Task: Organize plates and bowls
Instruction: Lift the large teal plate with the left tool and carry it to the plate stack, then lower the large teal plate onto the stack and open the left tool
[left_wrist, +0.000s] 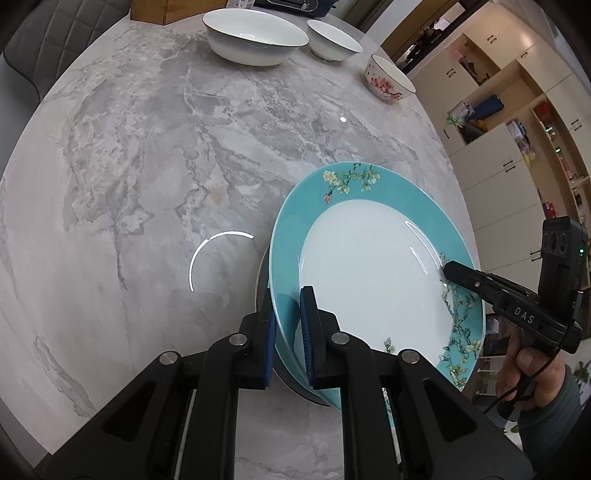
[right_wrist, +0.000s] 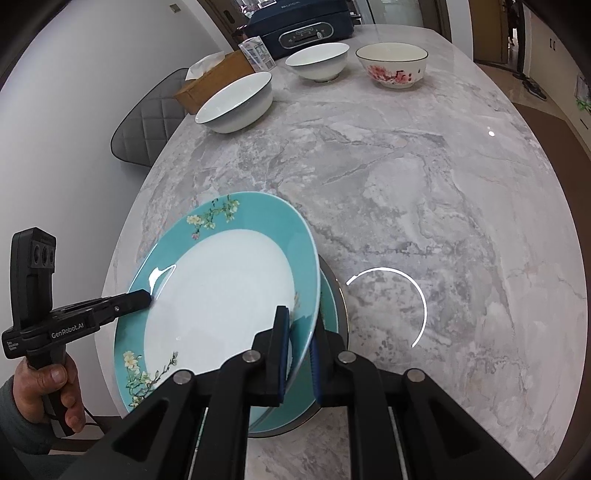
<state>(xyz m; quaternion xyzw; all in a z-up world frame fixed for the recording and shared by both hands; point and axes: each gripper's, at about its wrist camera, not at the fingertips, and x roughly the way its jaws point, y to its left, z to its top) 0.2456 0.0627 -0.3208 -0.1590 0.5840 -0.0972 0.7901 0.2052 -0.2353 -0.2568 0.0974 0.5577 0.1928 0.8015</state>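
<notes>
A plate with a teal flowered rim and white centre hangs tilted just above the marble table. My left gripper is shut on its left rim. On the opposite rim my right gripper is shut as well. Directly under it lies a second teal plate with a dark edge, mostly hidden. At the far end stand a large white bowl, a smaller white bowl and a pink-flowered bowl.
A cardboard tissue box and a dark blue appliance sit behind the bowls. A grey quilted chair stands at the table's left edge. Cabinets and shelves line the right. A hand grips the left gripper's handle.
</notes>
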